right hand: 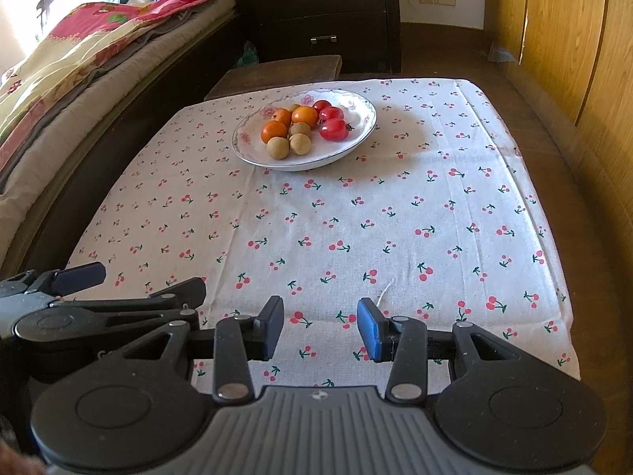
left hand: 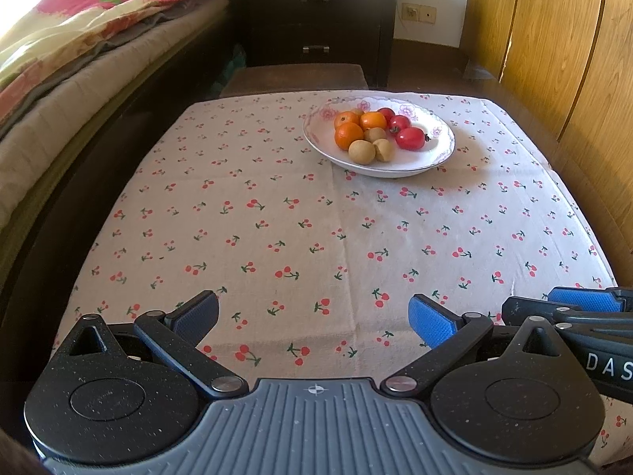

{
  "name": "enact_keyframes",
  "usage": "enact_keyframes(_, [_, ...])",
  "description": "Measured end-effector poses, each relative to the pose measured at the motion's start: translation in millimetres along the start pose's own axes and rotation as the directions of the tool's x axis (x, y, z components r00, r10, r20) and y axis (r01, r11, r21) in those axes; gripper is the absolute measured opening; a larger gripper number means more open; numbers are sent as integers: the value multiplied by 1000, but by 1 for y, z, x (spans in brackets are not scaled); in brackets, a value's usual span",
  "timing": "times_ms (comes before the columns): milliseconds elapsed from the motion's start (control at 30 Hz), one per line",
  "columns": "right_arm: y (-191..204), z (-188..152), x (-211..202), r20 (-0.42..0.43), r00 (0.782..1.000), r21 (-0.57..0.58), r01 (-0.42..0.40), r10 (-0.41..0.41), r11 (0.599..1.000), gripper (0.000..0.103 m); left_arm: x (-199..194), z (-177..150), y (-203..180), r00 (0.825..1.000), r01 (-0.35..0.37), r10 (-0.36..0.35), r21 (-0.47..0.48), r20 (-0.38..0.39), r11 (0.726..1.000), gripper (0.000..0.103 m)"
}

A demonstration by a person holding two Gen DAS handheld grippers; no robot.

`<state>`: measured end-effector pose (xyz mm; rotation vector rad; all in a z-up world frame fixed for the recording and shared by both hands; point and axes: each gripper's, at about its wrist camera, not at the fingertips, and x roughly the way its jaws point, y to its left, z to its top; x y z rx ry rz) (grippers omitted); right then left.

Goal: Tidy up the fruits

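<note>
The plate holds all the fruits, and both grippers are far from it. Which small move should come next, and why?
Probably reach the right gripper forward toward the plate. Its jaws stand apart and hold nothing, as do those of the left gripper. The red fruits lie on the plate's right side, nearest that gripper, with bare cloth between.

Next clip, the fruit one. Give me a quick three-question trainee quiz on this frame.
1. True or false: all the fruit lies in the plate.
2. Which gripper's jaws stand wider: left gripper or right gripper?
3. The red tomatoes lie on which side of the oranges in the left wrist view?

Key: 1 true; 2 left; 3 right.
</note>
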<state>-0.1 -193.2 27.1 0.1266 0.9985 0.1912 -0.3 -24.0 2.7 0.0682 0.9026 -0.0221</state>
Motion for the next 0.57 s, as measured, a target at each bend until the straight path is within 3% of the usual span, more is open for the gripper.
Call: enact_keyframes(567, [3, -1, 3, -10, 1000, -10, -6, 6, 1000, 43, 3, -1, 1, 999, -17, 17, -20, -30, 1000, 103])
